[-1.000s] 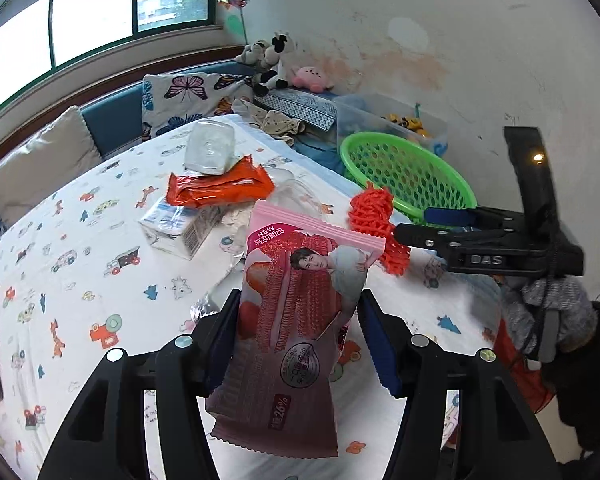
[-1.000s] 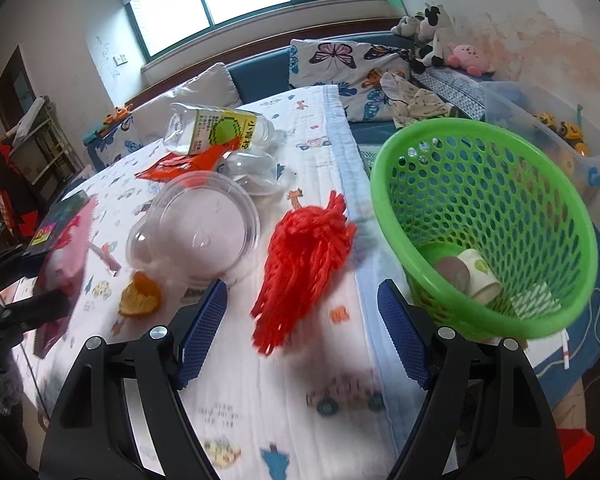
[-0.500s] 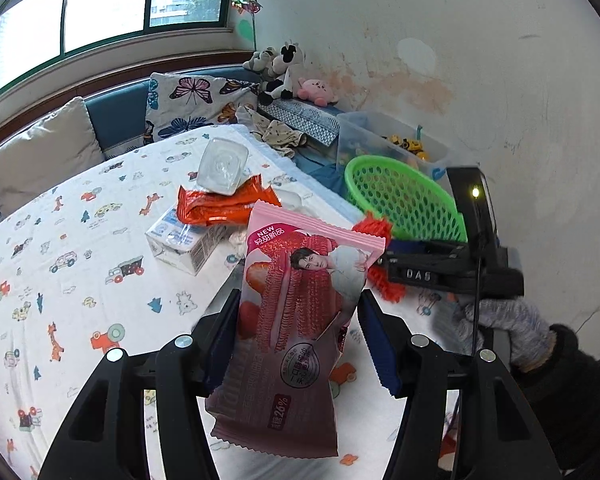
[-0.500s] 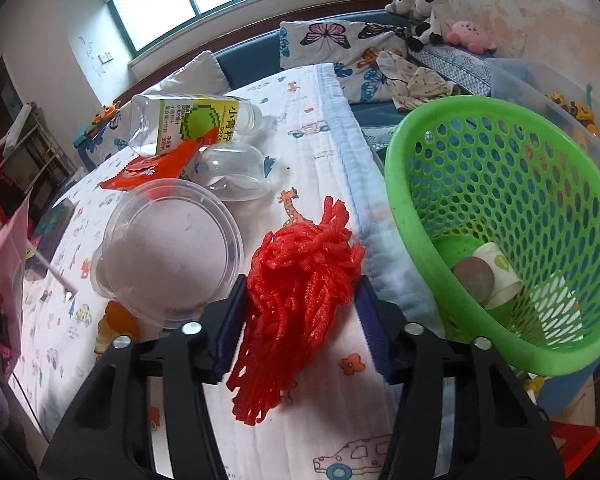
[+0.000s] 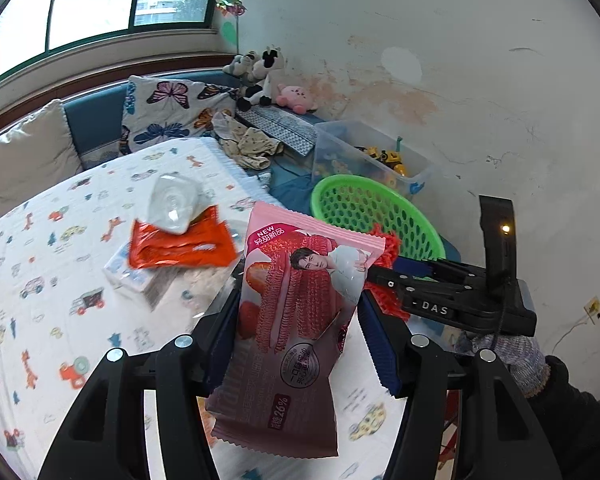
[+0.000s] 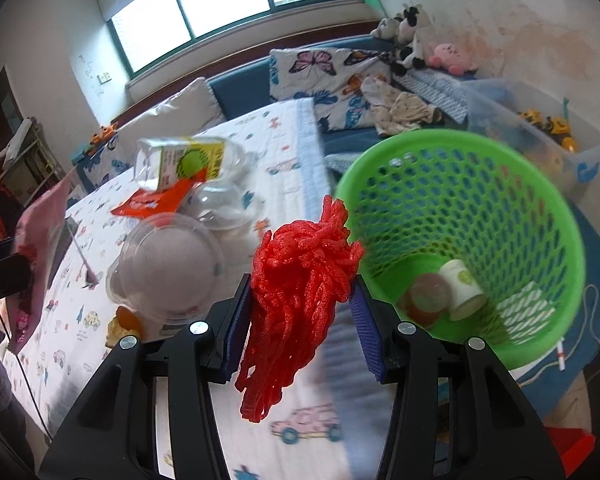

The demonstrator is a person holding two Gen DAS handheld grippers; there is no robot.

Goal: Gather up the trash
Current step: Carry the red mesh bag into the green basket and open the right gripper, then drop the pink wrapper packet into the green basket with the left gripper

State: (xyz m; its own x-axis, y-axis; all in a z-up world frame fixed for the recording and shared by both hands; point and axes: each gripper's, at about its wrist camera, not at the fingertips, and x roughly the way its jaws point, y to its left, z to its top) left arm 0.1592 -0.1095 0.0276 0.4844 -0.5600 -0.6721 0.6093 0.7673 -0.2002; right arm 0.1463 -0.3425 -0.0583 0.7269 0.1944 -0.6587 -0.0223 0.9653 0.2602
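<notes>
Over on the left of the right wrist view, the pink snack wrapper (image 6: pixel 40 240) shows at the frame edge, and beside it a clear plastic lidded bowl (image 6: pixel 166 264) sits on the cartoon-print sheet (image 6: pixel 80 320) with a yellow-labelled clear bottle (image 6: pixel 188 162) and an orange wrapper (image 6: pixel 156 200) behind it. Centre frame, the right gripper (image 6: pixel 300 320) has its jaws clamped on a bundle of red foam netting (image 6: pixel 300 280), lifted clear of the sheet, its loose end dangling below the pads. Just to the right, the green mesh basket (image 6: pixel 540 208) stands beside the bed, a paper cup (image 6: pixel 462 288) lying in its bottom. In the left wrist view, the left gripper (image 5: pixel 300 340) sits bottom centre, jaws at a middling width and pinching the pink snack wrapper (image 5: pixel 296 320) upright between the blue pads. Right of it, the other gripper comes in side-on in a gloved hand (image 5: pixel 508 356), the red netting (image 5: pixel 384 268) at its tip, close by the basket's rim (image 5: pixel 340 184).
</notes>
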